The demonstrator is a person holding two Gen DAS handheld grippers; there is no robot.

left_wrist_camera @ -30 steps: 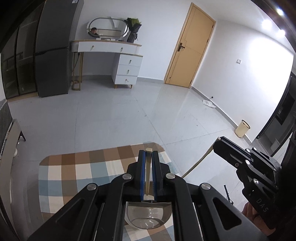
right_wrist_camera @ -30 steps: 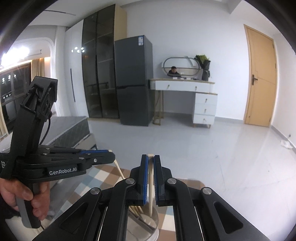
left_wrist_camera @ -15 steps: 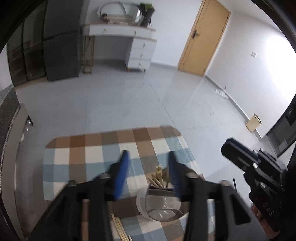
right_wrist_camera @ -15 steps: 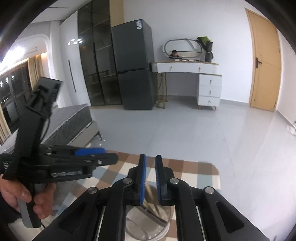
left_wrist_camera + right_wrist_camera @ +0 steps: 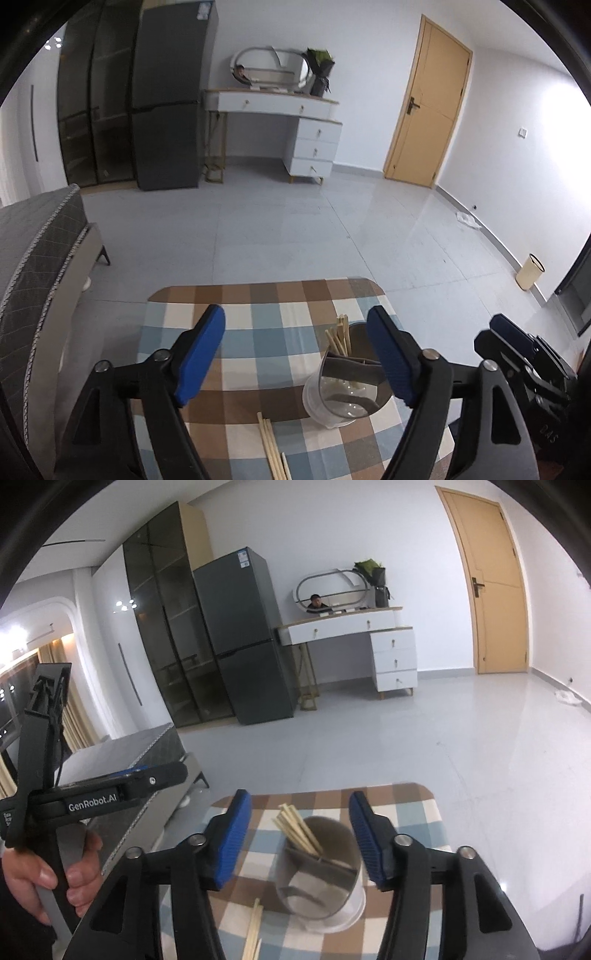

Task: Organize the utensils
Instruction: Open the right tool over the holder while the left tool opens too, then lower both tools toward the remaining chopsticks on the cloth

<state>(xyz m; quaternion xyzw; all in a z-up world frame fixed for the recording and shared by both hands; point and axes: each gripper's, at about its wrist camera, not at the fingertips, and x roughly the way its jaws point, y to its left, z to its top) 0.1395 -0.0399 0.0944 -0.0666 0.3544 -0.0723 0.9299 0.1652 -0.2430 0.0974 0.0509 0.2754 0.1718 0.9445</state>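
Note:
A clear cup (image 5: 343, 391) stands on the checked tablecloth (image 5: 258, 332), with several wooden chopsticks (image 5: 340, 336) leaning in it. My left gripper (image 5: 299, 347) hovers above and to the left of the cup. Its blue pads (image 5: 207, 347) are wide apart and still opening, with nothing between them. In the right wrist view the same cup (image 5: 317, 878) and its chopsticks (image 5: 295, 830) sit just beyond my right gripper (image 5: 299, 836). The right gripper's jaws are also opening, and the pads touch nothing. A few loose chopsticks (image 5: 271, 446) lie flat on the cloth in front of the cup.
A person's hand (image 5: 44, 878) holds the left gripper's handle. A grey bed (image 5: 37, 258) flanks the table's left side. Beyond the table's far edge (image 5: 266, 284) lies open tiled floor, then a fridge (image 5: 166, 110), white dresser (image 5: 295, 122) and door (image 5: 424, 110). A waste bin (image 5: 530, 271) stands at right.
Both grippers were shut on a chopstick over the cup. They have opened and drawn back, and those chopsticks now stand in the cup.

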